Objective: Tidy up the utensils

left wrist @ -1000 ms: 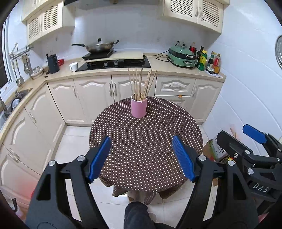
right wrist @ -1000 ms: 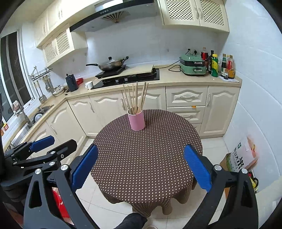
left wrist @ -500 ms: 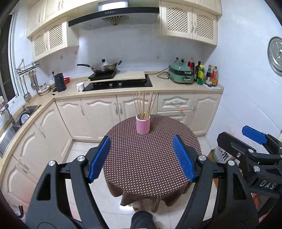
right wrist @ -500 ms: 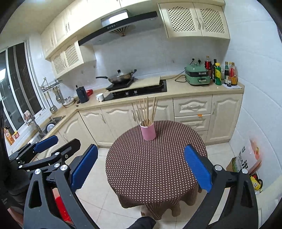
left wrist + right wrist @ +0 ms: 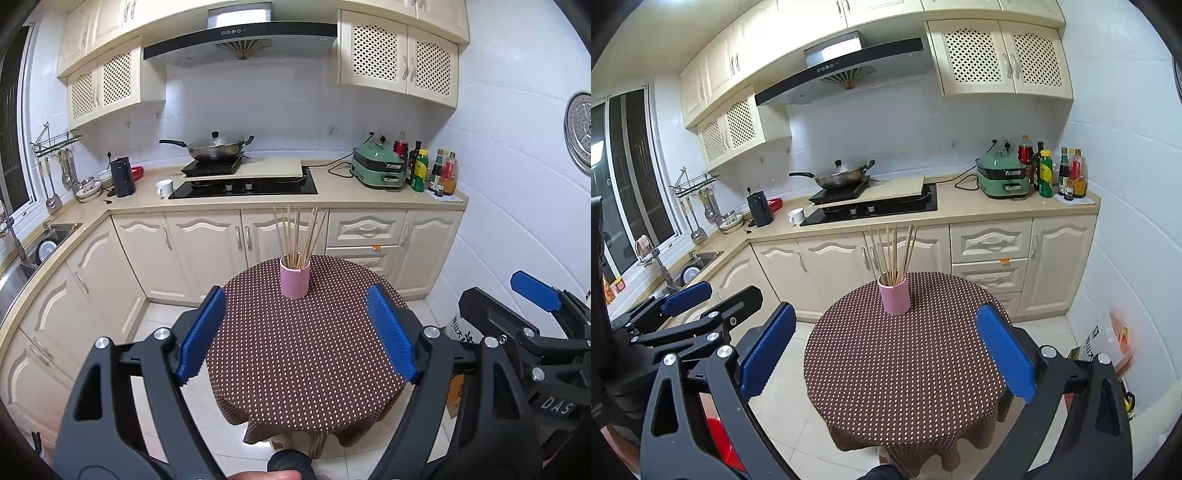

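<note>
Both tongs hang back from the round table: left gripper just been spreading, empty; right gripper spread wide, empty. Chopsticks stand bundled in the pink cup, looks tidied

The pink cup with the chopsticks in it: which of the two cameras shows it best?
The right wrist view, narrowly. There the pink cup stands larger, with its rim and the chopsticks clear. The left wrist view also shows the pink cup unblocked between the fingers, only slightly smaller.
</note>
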### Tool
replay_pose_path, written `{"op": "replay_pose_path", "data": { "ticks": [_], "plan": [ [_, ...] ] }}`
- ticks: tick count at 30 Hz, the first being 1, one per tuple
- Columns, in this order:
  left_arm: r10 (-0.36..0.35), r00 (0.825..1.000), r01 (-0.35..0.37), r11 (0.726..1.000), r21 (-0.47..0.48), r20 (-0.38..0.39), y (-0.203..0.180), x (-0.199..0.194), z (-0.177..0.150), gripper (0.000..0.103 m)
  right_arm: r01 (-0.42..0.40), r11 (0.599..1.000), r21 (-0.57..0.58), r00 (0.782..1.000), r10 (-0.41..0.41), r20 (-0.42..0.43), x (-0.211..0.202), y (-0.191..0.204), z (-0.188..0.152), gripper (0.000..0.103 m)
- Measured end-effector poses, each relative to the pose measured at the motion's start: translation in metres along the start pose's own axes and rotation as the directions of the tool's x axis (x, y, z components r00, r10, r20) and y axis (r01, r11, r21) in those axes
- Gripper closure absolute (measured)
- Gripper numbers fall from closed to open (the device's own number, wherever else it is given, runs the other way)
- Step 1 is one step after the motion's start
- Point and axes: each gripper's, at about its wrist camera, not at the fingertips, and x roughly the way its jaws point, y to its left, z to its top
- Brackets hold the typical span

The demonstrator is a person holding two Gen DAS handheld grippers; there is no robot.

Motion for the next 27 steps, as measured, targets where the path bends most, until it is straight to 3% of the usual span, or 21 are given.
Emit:
{"op": "replay_pose_path", "data": {
  "ticks": [15, 27],
  "plan": [
    [0.005, 1.000, -0.005, 1.000, 0.025, 0.000, -0.006, 0.037, 0.007, 0.025, 0.010, 0.999, 0.033, 1.000, -0.009, -0.001, 0.030, -0.016, 0.004, 0.008],
    [0.018, 1.000, -0.017, 1.000, 0.012, -0.018, -0.006, 0.037, 0.009, 0.025, -0.004, 0.999, 0.038, 1.000, 0.005, -0.020, 0.030, -0.015, 0.003, 0.008]
  ]
}}
